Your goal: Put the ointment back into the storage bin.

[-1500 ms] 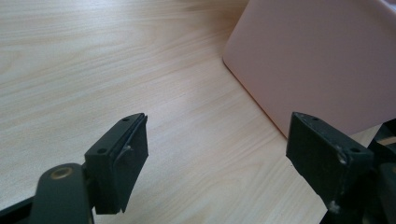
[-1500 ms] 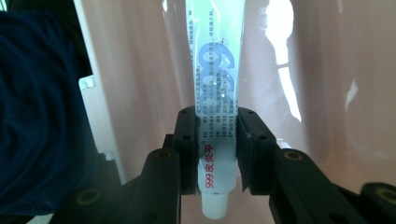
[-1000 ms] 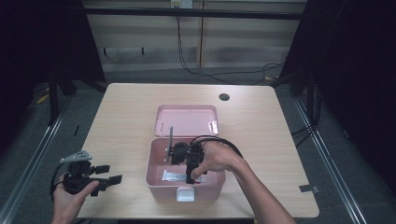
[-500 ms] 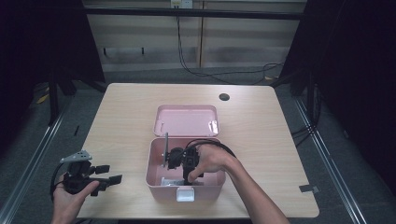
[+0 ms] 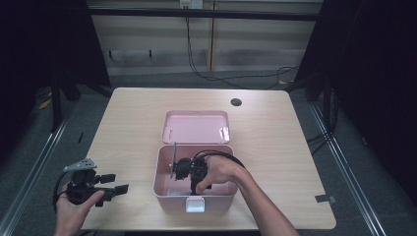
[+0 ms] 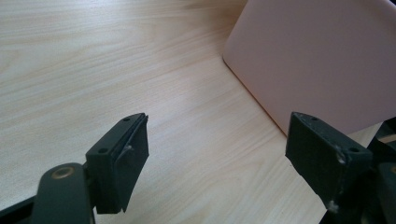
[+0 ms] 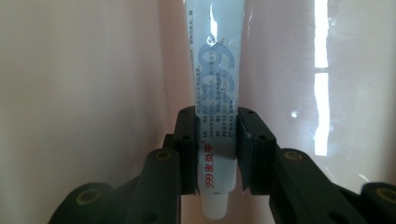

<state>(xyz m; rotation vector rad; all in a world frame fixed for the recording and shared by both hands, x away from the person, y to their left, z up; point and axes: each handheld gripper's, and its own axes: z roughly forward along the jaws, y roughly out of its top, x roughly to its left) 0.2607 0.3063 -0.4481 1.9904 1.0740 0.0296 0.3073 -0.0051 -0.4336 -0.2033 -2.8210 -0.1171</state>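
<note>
**Ointment tube gripped inside the pink box**

Nearest the person, the left gripper [image 5: 112, 183] rested released on the pale wooden table [image 5: 128, 123], jaws wide apart beside the box wall. The right gripper [image 7: 216, 135], inside the open pink plastic box [image 5: 162, 169], was clenched on a white ointment tube with blue and red print [image 7: 215, 93]. Beyond, the hinged pink lid [image 5: 196, 127] lay open.

Lab-like recording bay, bare wooden table [image 5: 123, 128], black curtains [image 5: 44, 44], loose cables [image 5: 196, 59], metal floor rails [image 5: 34, 157]
</note>
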